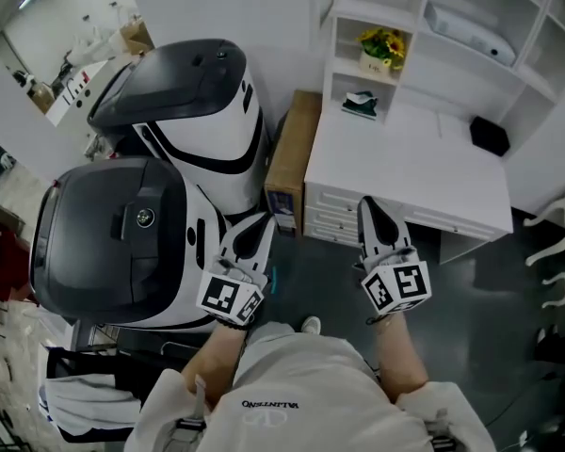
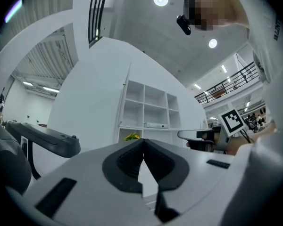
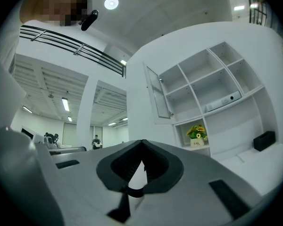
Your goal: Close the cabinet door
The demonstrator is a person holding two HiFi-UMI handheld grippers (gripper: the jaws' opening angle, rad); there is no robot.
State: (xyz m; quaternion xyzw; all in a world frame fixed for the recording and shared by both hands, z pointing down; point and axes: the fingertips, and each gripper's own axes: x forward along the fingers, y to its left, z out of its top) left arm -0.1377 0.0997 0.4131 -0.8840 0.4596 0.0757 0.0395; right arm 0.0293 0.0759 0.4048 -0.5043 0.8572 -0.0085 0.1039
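**A:** How is the cabinet door (image 3: pixel 158 94) standing?

**B:** It is hanging open, swung out from the top left corner of the white shelf unit (image 3: pixel 212 79), so the closing itself is not yet starting. Nothing is touching the door.

**A:** What are the grippers doing?

**B:** The left gripper (image 2: pixel 142 142) is showing its jaws pressed together at the tips with nothing between them. The right gripper (image 3: pixel 142 143) is looking the same, closed and empty. Both are pointing roughly towards the shelf unit and sitting well apart from the door, which is hanging high above them.

**A:** So what is left?

**B:** By my reading, all of it: reaching up to the door and pushing it flat against its compartment.

**A:** Anything getting in the way?

**B:** The white desk (image 1: pixel 405 172) is lying between the person and the shelves. A pot of yellow flowers (image 1: pixel 381 47) is sitting in the small compartment below the door, near the path a gripper would be taking. A black box (image 1: pixel 490 136) is resting on the desk's far right, well clear. To the left, a brown carton (image 1: pixel 292 149) is standing against the desk, and two large black-and-white machines (image 1: pixel 122 243) are crowding that side.
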